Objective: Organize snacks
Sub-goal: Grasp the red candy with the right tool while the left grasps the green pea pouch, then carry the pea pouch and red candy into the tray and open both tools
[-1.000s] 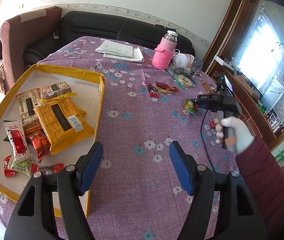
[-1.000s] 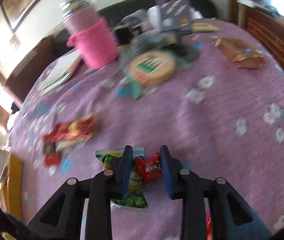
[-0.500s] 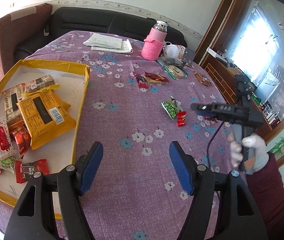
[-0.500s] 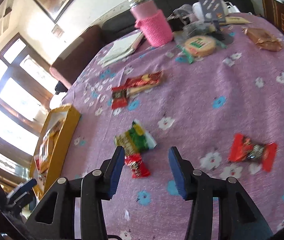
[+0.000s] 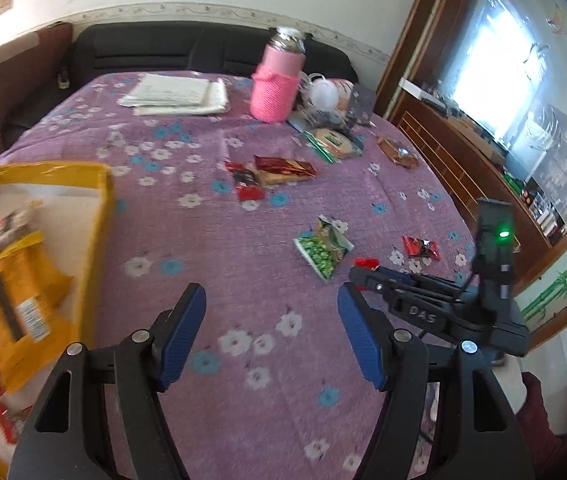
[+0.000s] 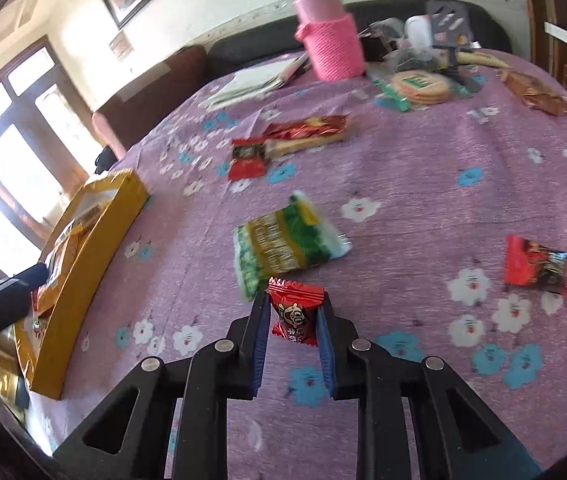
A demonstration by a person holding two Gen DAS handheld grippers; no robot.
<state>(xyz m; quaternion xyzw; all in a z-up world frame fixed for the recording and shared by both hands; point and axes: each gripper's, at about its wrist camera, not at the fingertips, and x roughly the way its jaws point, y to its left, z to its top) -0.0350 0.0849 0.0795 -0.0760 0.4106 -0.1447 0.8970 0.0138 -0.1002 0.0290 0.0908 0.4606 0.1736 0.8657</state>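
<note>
My right gripper [image 6: 292, 312] is shut on a small red candy packet [image 6: 294, 312] and holds it above the purple flowered tablecloth. In the left wrist view the same gripper [image 5: 363, 270] shows at the right with the red packet [image 5: 366, 263] at its tip. A green snack packet [image 6: 283, 246] lies just beyond it, also in the left wrist view [image 5: 322, 249]. My left gripper [image 5: 271, 332] is open and empty above the cloth. The yellow cardboard box [image 5: 99, 208] with several snacks in it sits at the left, also in the right wrist view [image 6: 95, 240].
Another red candy [image 6: 541, 266] lies to the right. Red and brown wrapped bars [image 6: 291, 140] lie further back. A pink-sleeved flask [image 6: 329, 36], papers [image 5: 175, 94], a round biscuit pack [image 6: 419, 86] and clutter stand at the far side. A wooden cabinet [image 5: 463, 156] is beyond the table's right edge.
My right gripper has shut on the small red candy and lifted it off the cloth. The left gripper has shifted right and stays open.
</note>
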